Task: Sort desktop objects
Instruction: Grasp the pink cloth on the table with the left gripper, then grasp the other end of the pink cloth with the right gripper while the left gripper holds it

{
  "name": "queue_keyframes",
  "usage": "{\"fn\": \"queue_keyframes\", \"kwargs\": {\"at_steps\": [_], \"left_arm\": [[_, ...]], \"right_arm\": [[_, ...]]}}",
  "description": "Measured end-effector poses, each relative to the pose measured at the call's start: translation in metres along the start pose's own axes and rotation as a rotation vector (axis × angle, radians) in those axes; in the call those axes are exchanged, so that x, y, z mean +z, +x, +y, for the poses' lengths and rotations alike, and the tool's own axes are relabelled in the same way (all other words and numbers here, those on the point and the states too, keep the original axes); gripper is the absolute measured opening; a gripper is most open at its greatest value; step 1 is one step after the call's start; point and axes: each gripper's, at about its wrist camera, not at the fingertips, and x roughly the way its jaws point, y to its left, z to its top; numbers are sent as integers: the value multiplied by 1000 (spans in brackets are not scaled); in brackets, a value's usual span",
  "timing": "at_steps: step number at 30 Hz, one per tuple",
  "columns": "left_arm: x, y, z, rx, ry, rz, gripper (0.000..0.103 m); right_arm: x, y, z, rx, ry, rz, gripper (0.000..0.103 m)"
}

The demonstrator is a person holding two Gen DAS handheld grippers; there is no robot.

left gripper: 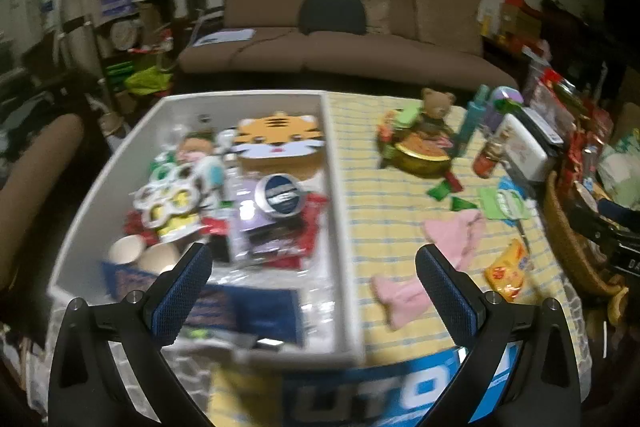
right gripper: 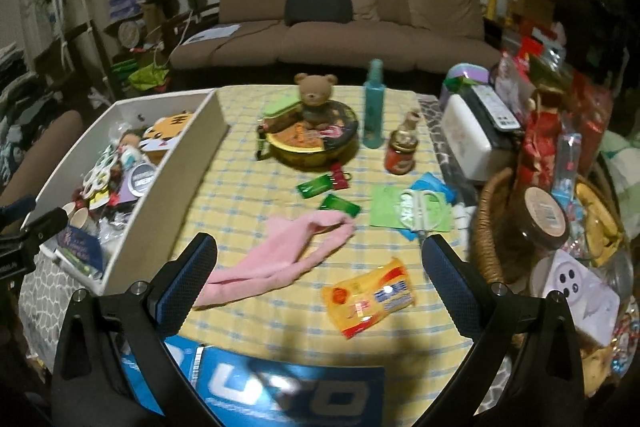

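Note:
A white box (left gripper: pixel 340 195) full of small items, with a tiger-face card (left gripper: pixel 278 139) and a round tin (left gripper: pixel 280 197), sits on the left of the yellow checked tablecloth (right gripper: pixel 248 187). My left gripper (left gripper: pixel 314 273) is open and empty above the box's near right corner. My right gripper (right gripper: pixel 320 263) is open and empty above a pink cloth (right gripper: pixel 280 251) and a yellow snack packet (right gripper: pixel 370 297). Further back lie green packets (right gripper: pixel 338 205), scissors (right gripper: pixel 420 209) on a green card, a red jar (right gripper: pixel 400 151), a teal bottle (right gripper: pixel 374 107) and a bear (right gripper: pixel 316 99) on a round tin (right gripper: pixel 312 143).
A wicker basket (right gripper: pixel 490 227) packed with snacks and jars stands at the right. A white case (right gripper: pixel 466 139) with a remote on it lies behind the basket. A blue printed sheet (right gripper: pixel 288 391) lies at the near table edge. A brown sofa (right gripper: pixel 332 27) stands beyond the table.

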Motion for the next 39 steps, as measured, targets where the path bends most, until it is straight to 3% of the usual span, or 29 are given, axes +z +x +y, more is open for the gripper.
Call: {"fn": "queue_keyframes", "kwargs": {"at_steps": [7, 11, 21, 24, 29, 30, 31, 33, 35, 37, 39], "left_arm": [[3, 29, -63, -161, 93, 13, 103], [-3, 56, -101, -244, 174, 66, 103], [-35, 137, -164, -273, 405, 335, 103], [-42, 157, -163, -312, 401, 419, 103], [-53, 174, -160, -340, 375, 482, 101], [-54, 177, -158, -346, 366, 495, 93], [-55, 178, -158, -348, 363, 504, 75], [-55, 179, -160, -290, 395, 508, 54], [-53, 180, -159, -256, 423, 513, 41], [-49, 179, -154, -263, 403, 518, 9], [-43, 178, -143, -299, 339, 526, 9]], "right_arm": [[0, 12, -61, 68, 84, -12, 103], [3, 25, -78, 84, 114, -2, 103], [-1, 50, -88, 166, 121, 46, 103], [-3, 54, -89, 183, 127, 62, 103], [-7, 60, -83, 199, 112, 86, 103], [-7, 62, -81, 201, 107, 91, 103], [-8, 62, -80, 204, 106, 95, 103], [-9, 64, -76, 218, 102, 103, 99], [-10, 67, -73, 242, 106, 115, 92], [-12, 72, -70, 271, 112, 133, 74], [-13, 77, -65, 284, 115, 152, 57]]}}
